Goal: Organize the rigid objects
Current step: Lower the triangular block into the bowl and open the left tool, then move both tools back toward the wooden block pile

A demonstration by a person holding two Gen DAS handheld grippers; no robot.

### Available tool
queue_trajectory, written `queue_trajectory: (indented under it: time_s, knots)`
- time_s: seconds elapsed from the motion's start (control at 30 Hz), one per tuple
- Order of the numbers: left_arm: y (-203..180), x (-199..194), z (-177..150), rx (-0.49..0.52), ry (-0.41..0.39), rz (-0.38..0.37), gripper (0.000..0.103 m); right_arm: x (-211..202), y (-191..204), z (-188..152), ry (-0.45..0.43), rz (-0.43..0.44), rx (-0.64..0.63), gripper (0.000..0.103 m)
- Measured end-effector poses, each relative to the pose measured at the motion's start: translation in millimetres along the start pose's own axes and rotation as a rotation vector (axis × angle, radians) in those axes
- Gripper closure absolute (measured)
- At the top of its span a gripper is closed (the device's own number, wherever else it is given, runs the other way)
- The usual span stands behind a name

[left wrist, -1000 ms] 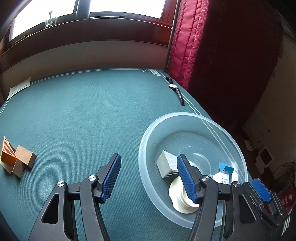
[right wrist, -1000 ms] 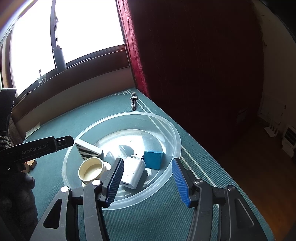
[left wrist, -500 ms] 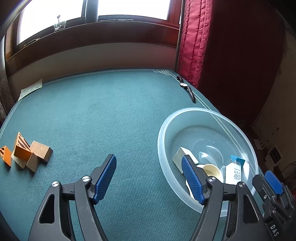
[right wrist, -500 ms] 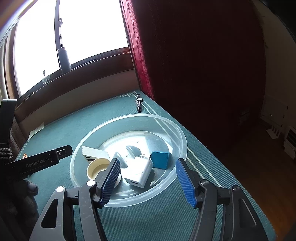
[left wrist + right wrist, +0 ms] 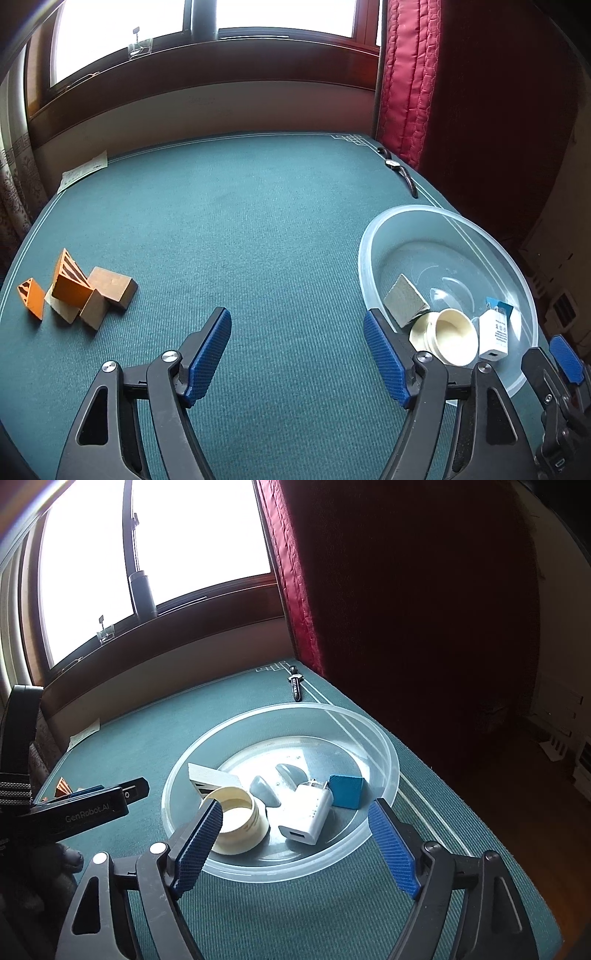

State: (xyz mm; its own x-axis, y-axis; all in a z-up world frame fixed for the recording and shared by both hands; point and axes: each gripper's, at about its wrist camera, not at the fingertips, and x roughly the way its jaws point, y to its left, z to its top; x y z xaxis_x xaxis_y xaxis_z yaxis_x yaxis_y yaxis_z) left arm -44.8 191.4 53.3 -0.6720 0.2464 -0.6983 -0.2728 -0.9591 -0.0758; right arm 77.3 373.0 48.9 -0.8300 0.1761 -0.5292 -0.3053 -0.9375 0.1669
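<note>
A clear plastic bowl (image 5: 369,254) (image 5: 391,760) sits at the table's right side. In it lie a grey-white block (image 5: 405,301) (image 5: 207,775), a cream round cup (image 5: 452,334) (image 5: 240,821), a white charger (image 5: 493,334) (image 5: 306,812) and a blue cube (image 5: 346,791). A pile of orange and wooden blocks (image 5: 79,290) lies at the left. My left gripper (image 5: 297,354) is open and empty above the green cloth, left of the bowl. My right gripper (image 5: 295,843) is open and empty over the bowl's near rim.
A black wristwatch (image 5: 400,171) (image 5: 295,686) lies at the far right corner by the red curtain (image 5: 410,81). A paper slip (image 5: 83,171) lies at the far left. The table's right edge drops to the floor (image 5: 535,794). A wall and window sill stand behind.
My left gripper has moved left and back, away from the bowl, bringing the block pile more into view. My right gripper has pulled back a little and its jaws stand wider.
</note>
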Motion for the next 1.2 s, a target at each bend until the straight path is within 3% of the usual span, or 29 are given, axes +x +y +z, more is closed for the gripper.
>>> queue_trajectory:
  time_s: [0.8, 1.2]
  knots:
    - [58.3, -10.1, -13.3, -0.075, 0.001, 0.052, 0.025, 3.0, 63.9, -23.3, 0.080, 0.110, -0.082, 0.017]
    - [118.0, -21.4, -25.5, -0.159, -0.003, 0.124, 0.025, 4.1, 96.2, -33.0, 0.102, 0.160, -0.122, 0.013]
